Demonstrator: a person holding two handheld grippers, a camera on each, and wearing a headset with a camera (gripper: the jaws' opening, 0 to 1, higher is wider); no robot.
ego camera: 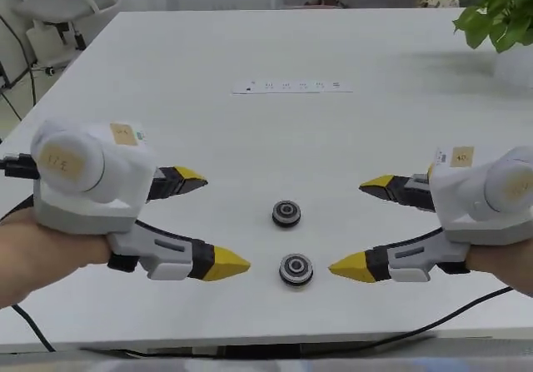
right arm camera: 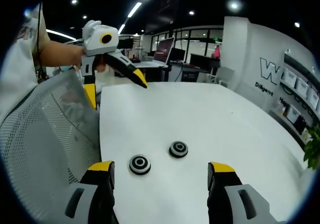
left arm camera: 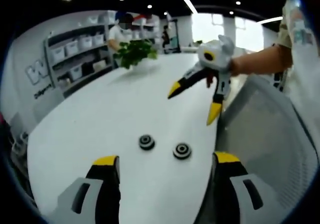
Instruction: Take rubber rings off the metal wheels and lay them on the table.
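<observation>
Left claw [ego camera: 225, 222]: jaws spread wide, nothing held, poised over the desk [ego camera: 250, 131] to the left of the work. Between the two claws, near the front edge of the desk, lie the far wheel [ego camera: 286, 214] and the near wheel [ego camera: 296, 269], both flat, close together but not touching. The dark rubber rings [ego camera: 283, 270] appear to be seated on both wheels, and no ring lies loose on the desk. Right claw [ego camera: 347, 226]: jaws likewise spread wide and empty, to the right of the work, well apart from the left claw. Hazards, as judged: the wheels are small and unrestrained, so a one-sided pull on a ring would probably slide or flip the wheel instead of freeing the ring. One claw should pin the hub while the other peels. A pointed tip that slips off the ring may flick the wheel over the near edge. A stretched ring released suddenly may spring away. Legible markings: the yellow sticker [ego camera: 62, 164] on the left claw body bears digits too faint to confirm, the right claw's sticker [ego camera: 462, 156] reads "40", and the wall lettering [right arm camera: 272, 69] starts with a large "W", with the smaller line below it unclear
</observation>
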